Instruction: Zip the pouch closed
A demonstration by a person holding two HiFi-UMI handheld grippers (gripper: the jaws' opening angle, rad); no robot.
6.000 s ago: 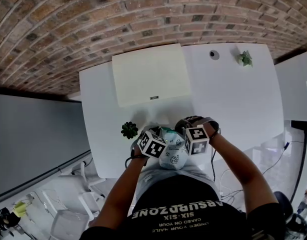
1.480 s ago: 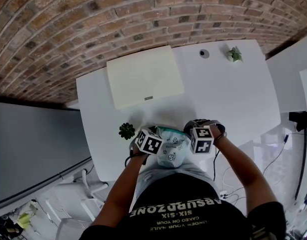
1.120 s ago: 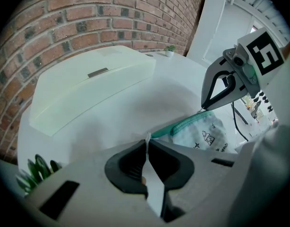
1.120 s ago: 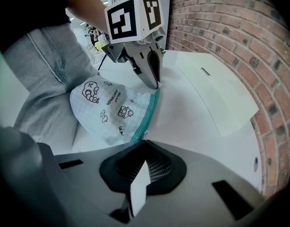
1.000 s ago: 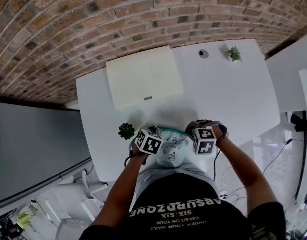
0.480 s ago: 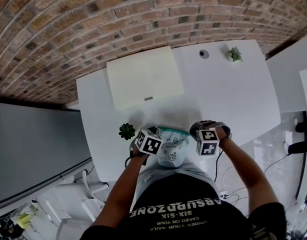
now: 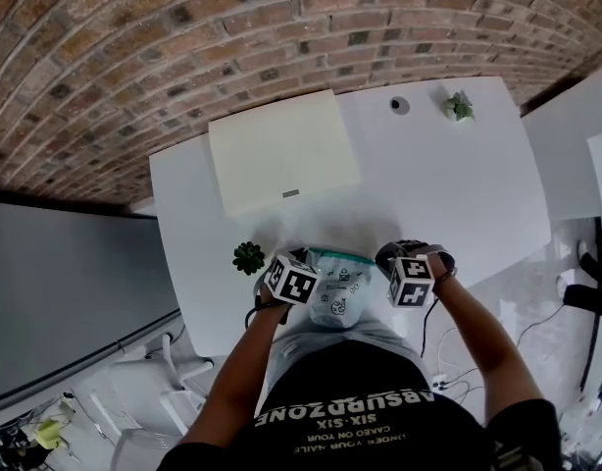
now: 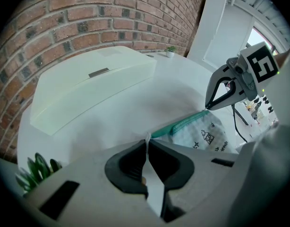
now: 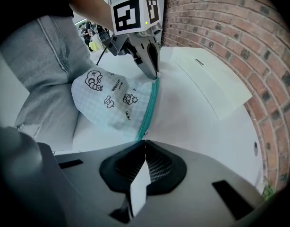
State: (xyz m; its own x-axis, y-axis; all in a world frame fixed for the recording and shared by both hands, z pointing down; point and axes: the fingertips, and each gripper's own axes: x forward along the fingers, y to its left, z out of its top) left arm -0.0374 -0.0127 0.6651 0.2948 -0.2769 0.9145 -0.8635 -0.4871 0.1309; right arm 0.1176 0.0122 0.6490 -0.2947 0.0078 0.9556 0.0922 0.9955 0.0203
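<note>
Left gripper point(image 8: 147, 142) jaws pinch pouch point(image 7: 338, 287) end. Right gripper point(image 9: 145, 143) jaws pressed together on teal zipper point(image 9: 150, 109) at the opposite end. Pouch sits at counter point(image 7: 458, 184) near edge.

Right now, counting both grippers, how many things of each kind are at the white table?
Pouch: 1
Small green plants: 2
Cream flat box: 1
Small grey round object: 1
Grippers, left gripper and right gripper: 2
Total: 7
</note>
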